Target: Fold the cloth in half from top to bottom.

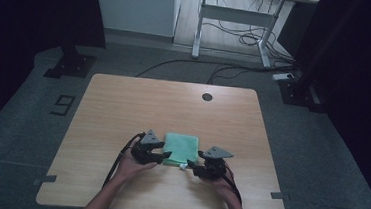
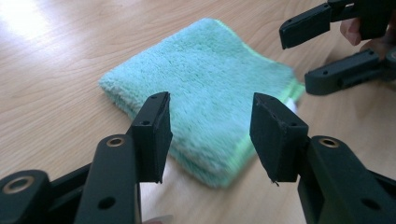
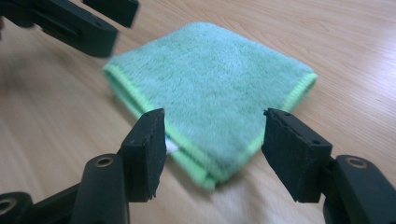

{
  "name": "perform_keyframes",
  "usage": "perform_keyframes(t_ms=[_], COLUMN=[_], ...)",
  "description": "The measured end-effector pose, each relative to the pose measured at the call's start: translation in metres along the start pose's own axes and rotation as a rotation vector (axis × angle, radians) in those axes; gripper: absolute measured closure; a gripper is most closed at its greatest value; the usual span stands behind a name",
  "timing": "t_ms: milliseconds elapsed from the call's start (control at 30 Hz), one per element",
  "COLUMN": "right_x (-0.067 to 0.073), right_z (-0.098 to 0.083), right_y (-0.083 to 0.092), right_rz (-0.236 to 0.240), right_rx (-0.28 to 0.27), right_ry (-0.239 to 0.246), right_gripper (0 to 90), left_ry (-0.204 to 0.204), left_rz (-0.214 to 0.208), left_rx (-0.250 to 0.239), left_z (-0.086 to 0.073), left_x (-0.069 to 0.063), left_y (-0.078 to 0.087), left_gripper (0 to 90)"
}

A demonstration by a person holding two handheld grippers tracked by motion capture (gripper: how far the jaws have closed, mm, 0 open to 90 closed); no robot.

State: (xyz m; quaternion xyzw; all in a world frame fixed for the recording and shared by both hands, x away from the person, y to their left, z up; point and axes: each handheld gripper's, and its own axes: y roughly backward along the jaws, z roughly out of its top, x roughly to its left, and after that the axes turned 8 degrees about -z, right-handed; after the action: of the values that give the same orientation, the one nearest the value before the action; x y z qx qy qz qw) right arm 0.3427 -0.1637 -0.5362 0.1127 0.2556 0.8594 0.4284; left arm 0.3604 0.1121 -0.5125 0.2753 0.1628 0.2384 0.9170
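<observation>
A pale wooden bench (image 1: 123, 109) stands on a grey floor in a dim room. A folded green cloth (image 1: 181, 150) lies flat near its front edge, toward the middle. The left tool (image 1: 165, 156) sits at the cloth's near left corner, jaws spread apart and holding nothing. The right tool (image 1: 192, 168) sits at its near right corner, jaws likewise spread and empty

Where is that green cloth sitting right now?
In the high view, the folded green cloth lies on the table's near middle, between the left gripper and right gripper.
</observation>
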Motion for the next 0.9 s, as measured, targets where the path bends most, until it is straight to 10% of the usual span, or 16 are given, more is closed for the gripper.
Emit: perform_keyframes(t_ms=[467, 900], right_x=[-0.010, -0.021], right_z=[-0.032, -0.054], right_y=[0.052, 0.066], right_rz=[-0.039, -0.083], right_rx=[-0.041, -0.001], right_ry=[-0.043, -0.057], right_gripper=[38.7, 37.2], left_ry=[0.013, 0.020], left_rz=[0.070, 0.123], left_rx=[0.000, 0.031], left_z=[-0.040, -0.071], left_x=[-0.026, -0.028], left_y=[0.041, 0.054], left_gripper=[46.6, 45.6])
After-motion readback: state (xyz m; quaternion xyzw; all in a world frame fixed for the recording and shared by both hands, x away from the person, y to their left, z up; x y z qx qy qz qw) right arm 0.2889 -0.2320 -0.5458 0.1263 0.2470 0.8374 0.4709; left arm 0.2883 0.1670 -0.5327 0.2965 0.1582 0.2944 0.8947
